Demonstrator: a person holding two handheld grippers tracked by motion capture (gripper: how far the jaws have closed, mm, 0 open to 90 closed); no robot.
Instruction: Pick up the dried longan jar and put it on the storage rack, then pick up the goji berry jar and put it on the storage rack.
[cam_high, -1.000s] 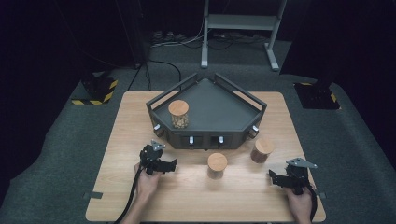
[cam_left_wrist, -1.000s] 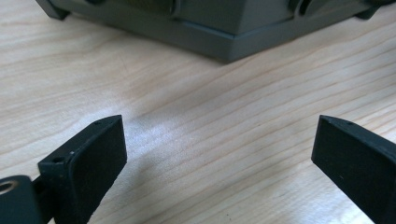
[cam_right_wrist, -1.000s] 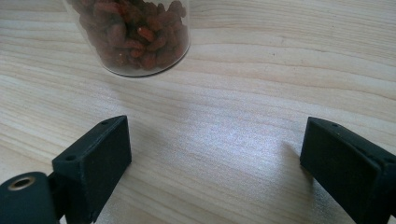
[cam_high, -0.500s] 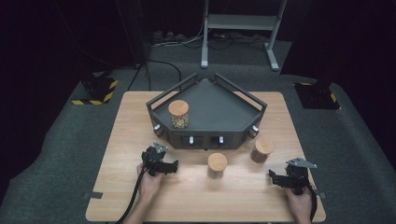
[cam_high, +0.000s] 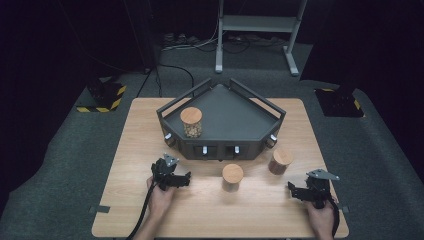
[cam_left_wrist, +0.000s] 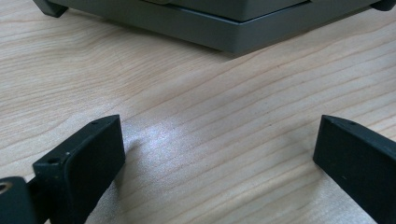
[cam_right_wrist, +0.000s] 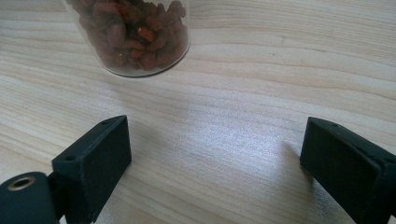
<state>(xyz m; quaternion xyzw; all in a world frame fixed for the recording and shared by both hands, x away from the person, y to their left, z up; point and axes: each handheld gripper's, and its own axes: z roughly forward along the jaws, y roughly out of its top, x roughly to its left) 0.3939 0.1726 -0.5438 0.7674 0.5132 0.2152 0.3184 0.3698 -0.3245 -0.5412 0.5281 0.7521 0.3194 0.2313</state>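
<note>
Nearest to us, both tongs rest low over the wooden table (cam_high: 125, 150), each with its jaws spread wide and nothing between them. Our left tongs (cam_high: 185, 178) point toward the middle of the table; our right tongs (cam_high: 291, 189) sit near the right edge and point left. Just ahead of the right tongs, its own view shows the bottom of a glass jar of reddish-brown bits (cam_right_wrist: 135, 35), standing a little left of the jaw line and apart from both jaws. From above, two cork-lidded jars stand between the tongs: the middle jar (cam_high: 232, 176) and the right jar (cam_high: 280, 161), which is nearer the right tongs; we cannot tell which one that view shows. Beyond them is the dark tray (cam_high: 240, 117), with a third jar (cam_high: 191, 121) already standing inside it. We judge the risk to be a clipped approach: since the jar sits off-centre, one jaw could strike the glass and tip it over.
</note>
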